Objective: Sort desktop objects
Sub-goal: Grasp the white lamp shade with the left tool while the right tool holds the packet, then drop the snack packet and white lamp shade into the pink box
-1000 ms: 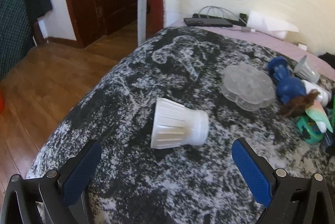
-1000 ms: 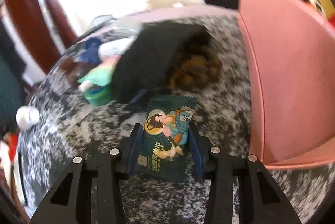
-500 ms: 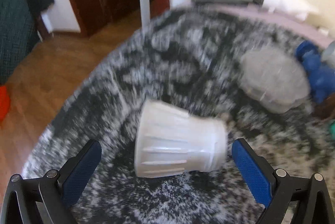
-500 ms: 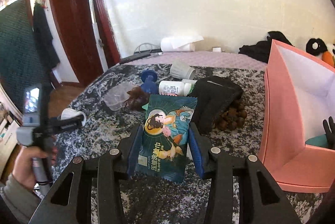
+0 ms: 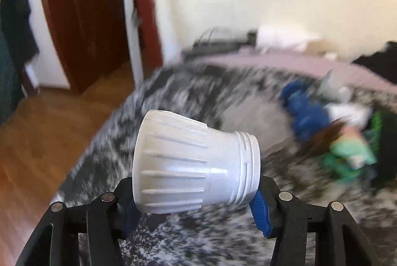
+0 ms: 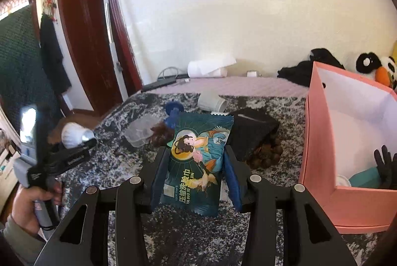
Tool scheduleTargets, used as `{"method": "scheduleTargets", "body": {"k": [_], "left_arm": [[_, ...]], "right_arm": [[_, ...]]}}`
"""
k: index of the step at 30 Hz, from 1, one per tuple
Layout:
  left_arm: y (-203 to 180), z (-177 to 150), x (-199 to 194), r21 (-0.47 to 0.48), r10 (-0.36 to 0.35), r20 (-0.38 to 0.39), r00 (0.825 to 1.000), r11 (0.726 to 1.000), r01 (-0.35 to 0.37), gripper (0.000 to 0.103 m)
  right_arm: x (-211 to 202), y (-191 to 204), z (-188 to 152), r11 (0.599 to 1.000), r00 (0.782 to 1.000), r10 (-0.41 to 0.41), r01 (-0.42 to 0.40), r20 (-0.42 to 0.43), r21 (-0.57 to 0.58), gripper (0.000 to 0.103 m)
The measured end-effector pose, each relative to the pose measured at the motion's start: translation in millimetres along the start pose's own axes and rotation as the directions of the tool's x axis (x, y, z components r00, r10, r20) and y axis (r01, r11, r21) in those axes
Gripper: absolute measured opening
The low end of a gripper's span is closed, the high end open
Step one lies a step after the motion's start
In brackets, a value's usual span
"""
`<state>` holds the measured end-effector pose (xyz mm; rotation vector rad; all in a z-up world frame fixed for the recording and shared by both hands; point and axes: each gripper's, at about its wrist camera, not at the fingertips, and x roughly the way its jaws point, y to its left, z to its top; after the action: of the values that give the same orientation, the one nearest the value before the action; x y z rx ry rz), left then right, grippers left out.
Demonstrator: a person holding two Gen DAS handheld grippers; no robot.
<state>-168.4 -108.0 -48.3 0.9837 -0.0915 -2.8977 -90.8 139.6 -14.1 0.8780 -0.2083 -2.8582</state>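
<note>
Left gripper (image 5: 196,206) jaws clamped on the white cap (image 5: 193,164), lifted off the surface; right gripper (image 6: 193,174) jaws clamped on the packet (image 6: 198,161); carry both level to the pink box (image 6: 320,166) at right, releasing inside.

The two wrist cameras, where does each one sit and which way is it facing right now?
Left wrist: rides the left tongs, looking along them over the speckled bed toward the door; only the tongs show, shut on the white ribbed cap.
Right wrist: rides the right tongs, shut on the green packet, facing the wall, pink box on the right; the person's left hand shows.
Shared: cap, blue dumbbell.
</note>
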Motion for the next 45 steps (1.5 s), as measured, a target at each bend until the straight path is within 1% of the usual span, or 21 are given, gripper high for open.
{"method": "scheduleTargets", "body": {"k": [2,5,10,13,17,23,28,30,32,34,36,39,40,41,42,43,44,45], "left_arm": [[-13,4,-18,0.035,-0.004,0.034,0.999,0.999,0.003,0.061],[-32,6,-36,0.084,-0.015,0.052,0.999,0.996,0.010,0.061],[-55,7,-61,0.139,-0.036,0.079,0.996,0.990,0.025,0.061],[-70,10,-78,0.166,-0.049,0.108,0.993,0.986,0.031,0.061],[-92,13,-100,0.189,-0.081,0.139,0.987,0.981,0.054,0.061],[-126,17,-121,0.222,-0.133,0.171,0.976,0.971,0.093,0.061],[-166,21,-130,0.256,-0.210,0.174,0.962,0.953,0.162,0.061],[-186,24,-133,0.260,-0.262,0.166,0.951,0.942,0.214,0.061],[-208,29,-137,0.249,-0.327,0.154,0.932,0.926,0.284,0.061],[-232,33,-141,0.243,-0.397,0.142,0.907,0.902,0.357,0.061],[-257,33,-145,0.245,-0.451,0.130,0.883,0.878,0.412,0.061],[-291,32,-141,0.234,-0.521,0.088,0.849,0.839,0.491,0.063],[-300,31,-138,0.224,-0.543,0.070,0.837,0.826,0.518,0.068],[-307,31,-135,0.217,-0.559,0.053,0.827,0.815,0.537,0.089],[-314,29,-132,0.211,-0.567,0.042,0.822,0.810,0.548,0.103],[-320,28,-129,0.205,-0.574,0.033,0.818,0.805,0.556,0.103],[-326,26,-126,0.199,-0.580,0.024,0.814,0.801,0.565,0.103],[-331,24,-126,0.198,-0.582,0.020,0.813,0.800,0.567,0.103]], "right_arm": [[-9,-1,3,1.000,1.000,0.000,0.000,0.019,0.003,0.046],[-22,-4,6,1.000,0.999,-0.002,0.002,0.043,0.016,0.046],[-42,-15,11,0.999,0.997,-0.013,0.009,0.078,0.049,0.046],[-54,-24,14,0.998,0.995,-0.029,0.023,0.100,0.063,0.046],[-70,-38,18,0.995,0.990,-0.062,0.051,0.126,0.084,0.046],[-91,-61,19,0.989,0.980,-0.126,0.112,0.153,0.094,0.047],[-107,-88,18,0.979,0.970,-0.181,0.163,0.159,0.120,0.047],[-112,-106,18,0.971,0.964,-0.214,0.194,0.156,0.137,0.047],[-114,-127,18,0.961,0.957,-0.249,0.224,0.148,0.164,0.047],[-114,-150,18,0.944,0.946,-0.294,0.265,0.135,0.197,0.047],[-112,-179,17,0.918,0.932,-0.344,0.310,0.111,0.247,0.047],[-112,-218,16,0.885,0.921,-0.381,0.338,0.080,0.320,0.047],[-112,-229,17,0.876,0.918,-0.390,0.347,0.069,0.334,0.047],[-113,-239,17,0.867,0.915,-0.399,0.356,0.057,0.347,0.049],[-114,-249,18,0.859,0.912,-0.406,0.364,0.048,0.361,0.051],[-115,-256,18,0.853,0.911,-0.409,0.364,0.045,0.374,0.058],[-117,-263,17,0.845,0.909,-0.413,0.365,0.045,0.390,0.078],[-121,-269,16,0.834,0.905,-0.421,0.364,0.052,0.413,0.085]]}}
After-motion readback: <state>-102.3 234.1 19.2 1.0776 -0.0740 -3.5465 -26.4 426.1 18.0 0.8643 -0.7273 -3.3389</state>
